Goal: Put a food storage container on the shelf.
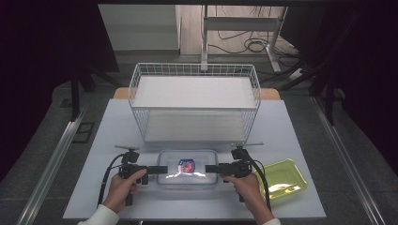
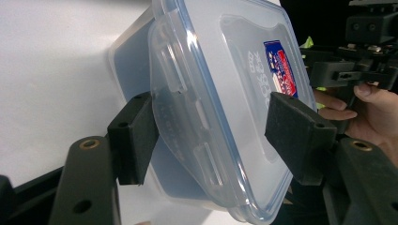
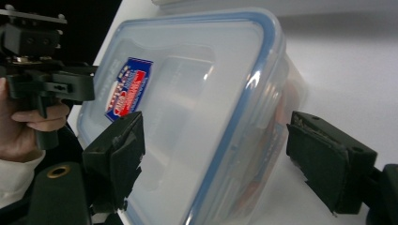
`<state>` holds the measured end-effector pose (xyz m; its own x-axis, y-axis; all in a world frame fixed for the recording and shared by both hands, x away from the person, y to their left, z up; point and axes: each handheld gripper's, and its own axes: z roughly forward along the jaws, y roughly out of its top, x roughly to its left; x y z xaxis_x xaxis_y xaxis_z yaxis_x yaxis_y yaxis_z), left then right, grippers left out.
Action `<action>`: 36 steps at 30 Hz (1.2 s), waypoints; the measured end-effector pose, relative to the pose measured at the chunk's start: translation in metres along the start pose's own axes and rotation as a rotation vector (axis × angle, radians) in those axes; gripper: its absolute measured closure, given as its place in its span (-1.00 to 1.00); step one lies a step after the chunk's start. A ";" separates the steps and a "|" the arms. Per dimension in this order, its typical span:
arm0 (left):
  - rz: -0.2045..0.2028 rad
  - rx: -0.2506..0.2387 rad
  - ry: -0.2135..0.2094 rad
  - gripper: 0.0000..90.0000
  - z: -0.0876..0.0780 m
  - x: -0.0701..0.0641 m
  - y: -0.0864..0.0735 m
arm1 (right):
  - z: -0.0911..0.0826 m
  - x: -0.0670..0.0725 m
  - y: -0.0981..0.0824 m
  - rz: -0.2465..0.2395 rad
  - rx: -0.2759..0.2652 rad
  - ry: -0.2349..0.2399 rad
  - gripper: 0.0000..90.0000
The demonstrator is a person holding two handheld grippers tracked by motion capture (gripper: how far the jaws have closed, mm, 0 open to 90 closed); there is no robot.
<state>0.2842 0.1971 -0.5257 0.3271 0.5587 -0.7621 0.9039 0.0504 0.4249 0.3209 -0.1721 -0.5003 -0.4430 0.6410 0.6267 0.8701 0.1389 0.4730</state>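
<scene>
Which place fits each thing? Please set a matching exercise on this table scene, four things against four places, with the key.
Things:
1 wire basket
2 yellow-green tray
3 clear container
4 red and blue label

Places:
A between the two grippers
B at the table's far side
C on the container's lid
D at the table's near right corner

Pairs: 1-B, 2-D, 3-A, 4-C

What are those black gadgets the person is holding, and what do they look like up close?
They are two hand-held grippers, all black. The left gripper and right gripper each have two blocky jaws with flat dark pads and brass-coloured screw holes. A black cable loops back from each. A thin metal rod sits on top. The person wears white sleeves.
</scene>
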 end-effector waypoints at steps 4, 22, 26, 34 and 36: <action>0.000 0.000 0.000 -0.22 0.000 0.000 0.000 | 0.003 -0.002 0.001 0.000 0.008 0.005 -0.54; 0.016 -0.019 -0.017 -0.11 -0.007 -0.002 -0.006 | -0.009 -0.004 -0.003 0.041 -0.015 0.066 -0.03; 0.041 -0.019 -0.015 -0.06 -0.011 -0.005 -0.009 | -0.013 -0.003 -0.005 0.019 -0.015 0.077 0.02; 0.070 -0.024 -0.022 0.03 -0.017 -0.010 -0.016 | -0.018 0.000 -0.009 -0.026 -0.017 0.097 0.08; 0.075 -0.025 -0.025 0.05 -0.018 -0.010 -0.017 | -0.019 0.000 -0.010 -0.038 -0.017 0.101 0.12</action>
<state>0.2610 0.2052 -0.5166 0.4008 0.5406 -0.7397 0.8695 0.0301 0.4931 0.3083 -0.1883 -0.4929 -0.4960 0.5563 0.6667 0.8486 0.1480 0.5079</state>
